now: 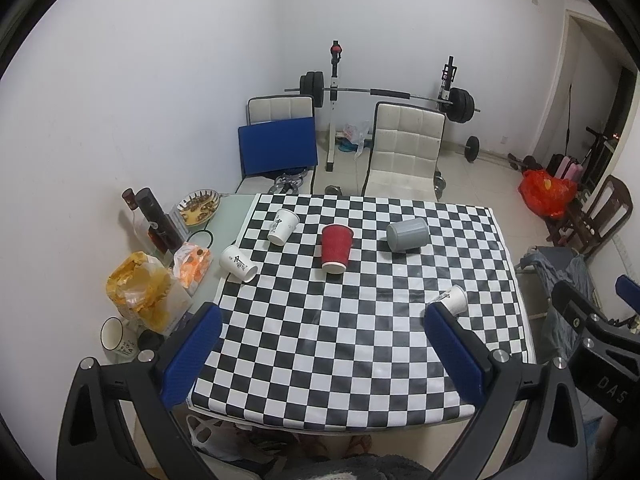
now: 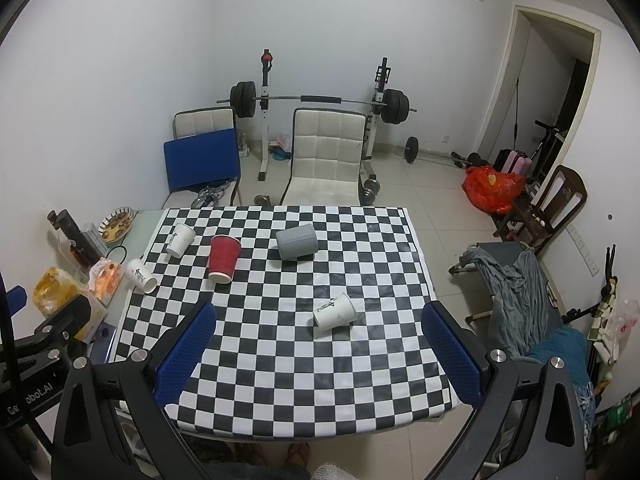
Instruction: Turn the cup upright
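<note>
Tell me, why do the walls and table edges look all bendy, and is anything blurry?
Left wrist view: the fisheye lens bows the checkered tablecloth, with dark rounded corners; the red cup looks sharp. Right wrist view: same curving at the doorway; soft, even light, faint shadows, and the nearest white cup is clear.

Ribbed red paper cup [image 1: 337, 247], glossy checkered tablecloth [image 1: 360, 360]

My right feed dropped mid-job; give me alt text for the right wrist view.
Five cups lie tipped on the checkered tablecloth: a white cup nearest, between the open right gripper fingers, then a grey cup, a red cup and two more white cups at left.
</note>
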Demonstrator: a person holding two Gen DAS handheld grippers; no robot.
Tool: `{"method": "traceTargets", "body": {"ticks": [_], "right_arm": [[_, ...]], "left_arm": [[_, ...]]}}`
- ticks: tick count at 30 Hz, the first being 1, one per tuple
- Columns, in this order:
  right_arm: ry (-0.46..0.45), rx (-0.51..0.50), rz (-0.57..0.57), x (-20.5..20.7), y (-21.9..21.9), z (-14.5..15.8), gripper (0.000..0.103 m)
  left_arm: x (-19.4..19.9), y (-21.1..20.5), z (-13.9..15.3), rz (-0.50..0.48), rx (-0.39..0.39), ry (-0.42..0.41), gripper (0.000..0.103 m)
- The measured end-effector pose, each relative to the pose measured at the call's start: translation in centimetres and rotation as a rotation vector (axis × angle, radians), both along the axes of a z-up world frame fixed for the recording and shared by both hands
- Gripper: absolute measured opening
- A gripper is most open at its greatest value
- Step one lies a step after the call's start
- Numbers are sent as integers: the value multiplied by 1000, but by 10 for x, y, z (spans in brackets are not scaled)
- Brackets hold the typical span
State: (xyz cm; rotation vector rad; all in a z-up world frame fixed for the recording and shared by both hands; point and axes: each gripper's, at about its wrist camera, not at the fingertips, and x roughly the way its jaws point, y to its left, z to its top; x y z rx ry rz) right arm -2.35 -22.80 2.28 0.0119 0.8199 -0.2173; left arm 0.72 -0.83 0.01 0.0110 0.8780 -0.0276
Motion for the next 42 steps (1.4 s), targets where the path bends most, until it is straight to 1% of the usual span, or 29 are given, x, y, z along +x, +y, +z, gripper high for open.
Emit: {"method": "traceTargets", "body": {"ticks": [13,22,25,35,39,42], "right_arm": [[1,2,-1,0,1,-1,103],[3,5,0,0,0,0,103],[5,5,2,-1,13,-10,103],[8,7,4,-1,12,-10,103],[19,29,-16,0,16,-19,103],[37,47,-39,8,22,-40,103]], "left_arm": [[-4,14,-4,-3,8,6,103],[-5,13,-5,-4,7,5,103],[-5,12,-5,-4,6,6,103],[-5,10,-4,-4,7,8,103],[-8,15,-8,0,14,-6,103],[-1,25,-18,25,40,-27,103]]}}
